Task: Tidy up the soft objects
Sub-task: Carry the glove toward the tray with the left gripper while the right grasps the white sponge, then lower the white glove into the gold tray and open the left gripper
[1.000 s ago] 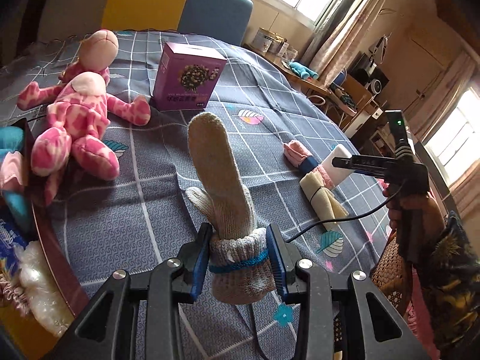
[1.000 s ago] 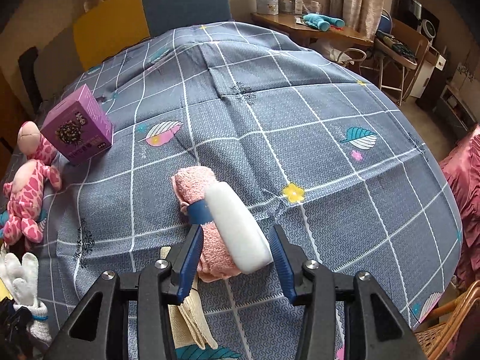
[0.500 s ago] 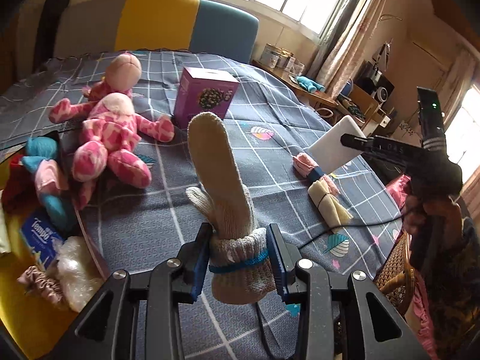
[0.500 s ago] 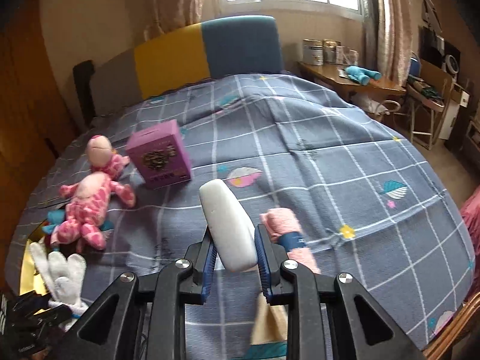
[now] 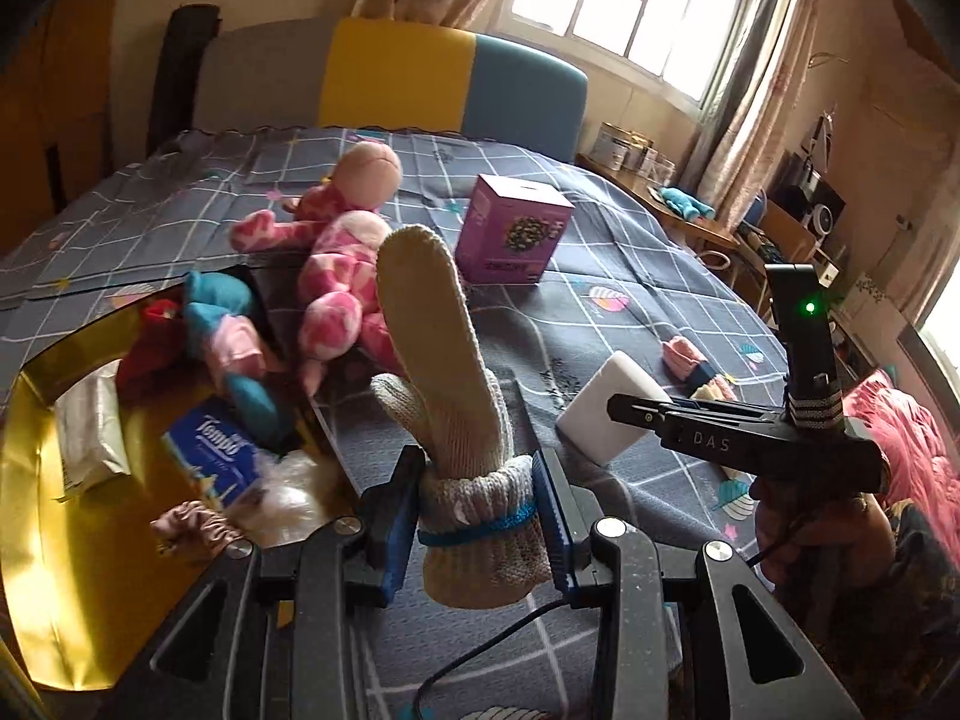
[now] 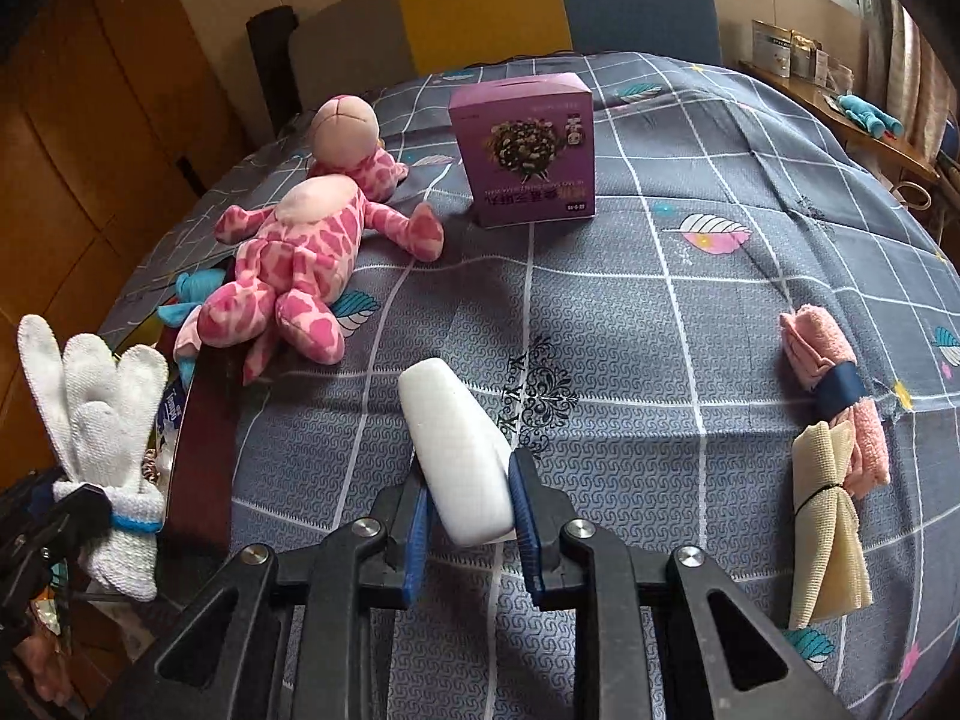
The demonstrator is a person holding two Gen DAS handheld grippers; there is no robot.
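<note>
A knitted cream glove (image 5: 447, 360) is held upright by its cuff between the blue pads of the left gripper (image 5: 474, 525), above the edge of a gold-lined box (image 5: 36, 480) where a blue tissue pack (image 5: 216, 462) and other soft items, hard to tell apart, are seen. A white sponge block (image 6: 459, 450) is clamped by the right gripper (image 6: 468, 516) over the grey checked bedspread (image 6: 660, 312). A pink plush toy (image 6: 300, 246) and a purple carton (image 6: 525, 150) are lying farther back; a rolled pink towel (image 6: 831, 378) and a cream cloth roll (image 6: 825, 516) are touching at the right.

Checked bed (image 6: 690, 312), pink plush (image 6: 294, 246), purple box (image 6: 525, 153), rolled cloths (image 6: 831, 420)
</note>
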